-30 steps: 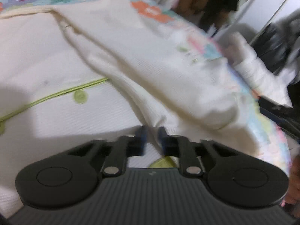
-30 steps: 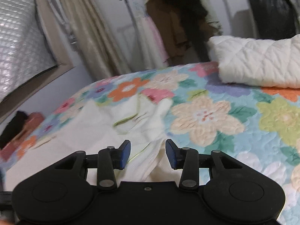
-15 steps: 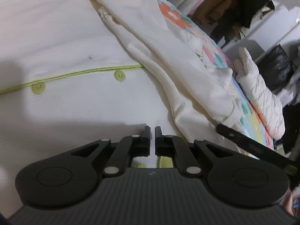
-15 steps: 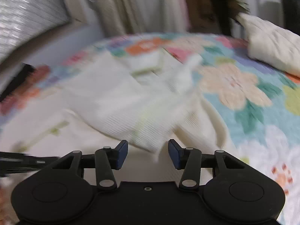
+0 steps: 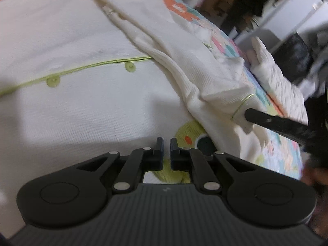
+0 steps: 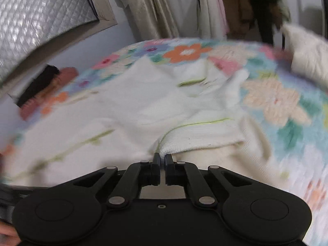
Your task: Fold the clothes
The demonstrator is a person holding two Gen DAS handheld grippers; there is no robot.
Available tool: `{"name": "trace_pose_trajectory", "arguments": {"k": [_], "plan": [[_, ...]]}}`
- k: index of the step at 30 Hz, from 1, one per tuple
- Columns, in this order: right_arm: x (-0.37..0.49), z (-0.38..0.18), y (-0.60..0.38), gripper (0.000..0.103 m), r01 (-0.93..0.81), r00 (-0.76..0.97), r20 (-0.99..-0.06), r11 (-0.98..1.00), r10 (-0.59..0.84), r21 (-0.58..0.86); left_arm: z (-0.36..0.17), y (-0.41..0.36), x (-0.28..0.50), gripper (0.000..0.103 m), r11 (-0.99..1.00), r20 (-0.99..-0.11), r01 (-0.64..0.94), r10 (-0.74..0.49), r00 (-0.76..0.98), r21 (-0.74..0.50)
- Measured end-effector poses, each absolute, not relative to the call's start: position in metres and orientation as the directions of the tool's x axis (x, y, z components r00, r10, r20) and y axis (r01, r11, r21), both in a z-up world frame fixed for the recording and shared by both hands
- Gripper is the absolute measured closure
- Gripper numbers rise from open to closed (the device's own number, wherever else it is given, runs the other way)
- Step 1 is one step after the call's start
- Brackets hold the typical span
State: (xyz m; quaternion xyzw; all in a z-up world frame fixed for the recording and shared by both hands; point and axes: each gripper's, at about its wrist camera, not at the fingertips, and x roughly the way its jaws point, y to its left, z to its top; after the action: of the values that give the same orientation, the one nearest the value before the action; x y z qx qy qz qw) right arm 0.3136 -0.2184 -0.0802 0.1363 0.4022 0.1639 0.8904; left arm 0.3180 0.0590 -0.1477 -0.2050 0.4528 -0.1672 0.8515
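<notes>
Floral quilt [image 6: 274, 102], on it my cream green-trimmed garment [image 5: 86, 106] spread flat, placket with buttons running left-right across the left view, its sleeve [image 5: 184, 61] angled toward my right gripper [image 6: 162, 160], clenched on the cuff [image 6: 201, 137]; left gripper [image 5: 166, 143] nearly closed, grasp unclear, over the hem.

A: What blocks the left gripper [image 5: 166, 143]?
B: Ahead, the flat garment [image 5: 82, 106] is bare. On its right the folded sleeve [image 5: 205, 78] ridges up, with the right gripper [image 5: 249, 113] at its cuff.
A: Farther right?
B: The pillow [image 6: 307, 61] sits at the quilt [image 6: 287, 112] edge; open quilt before it.
</notes>
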Motion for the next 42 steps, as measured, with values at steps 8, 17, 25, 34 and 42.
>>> {"name": "trace_pose_trajectory", "arguments": {"k": [8, 17, 25, 34, 42], "plan": [[0.304, -0.127, -0.226, 0.092, -0.008, 0.421, -0.782, 0.864, 0.460, 0.504, -0.147, 0.066, 0.307, 0.090, 0.851, -0.697, 0.086, -0.479, 0.534, -0.518], [0.295, -0.109, -0.250, 0.048, 0.100, 0.590, -0.738, 0.877, 0.328, 0.470, -0.147, 0.073, 0.295, 0.069, 0.844, -0.694, 0.089, -0.490, 0.527, -0.529], [0.302, -0.139, -0.264, 0.049, 0.182, 0.663, -0.687, 0.826, 0.297, 0.533, -0.144, 0.075, 0.277, 0.050, 0.856, -0.712, 0.099, -0.481, 0.511, -0.508], [0.290, -0.100, -0.243, 0.098, 0.088, 0.794, -0.606, 0.979, 0.044, 0.186, -0.133, 0.106, 0.272, 0.037, 0.890, -0.752, 0.013, -0.393, 0.530, -0.457], [0.279, -0.097, -0.241, 0.062, 0.100, 0.785, -0.615, 0.962, 0.082, 0.256, -0.115, 0.172, 0.253, 0.023, 0.876, -0.744, -0.091, -0.344, 0.573, -0.474]]}}
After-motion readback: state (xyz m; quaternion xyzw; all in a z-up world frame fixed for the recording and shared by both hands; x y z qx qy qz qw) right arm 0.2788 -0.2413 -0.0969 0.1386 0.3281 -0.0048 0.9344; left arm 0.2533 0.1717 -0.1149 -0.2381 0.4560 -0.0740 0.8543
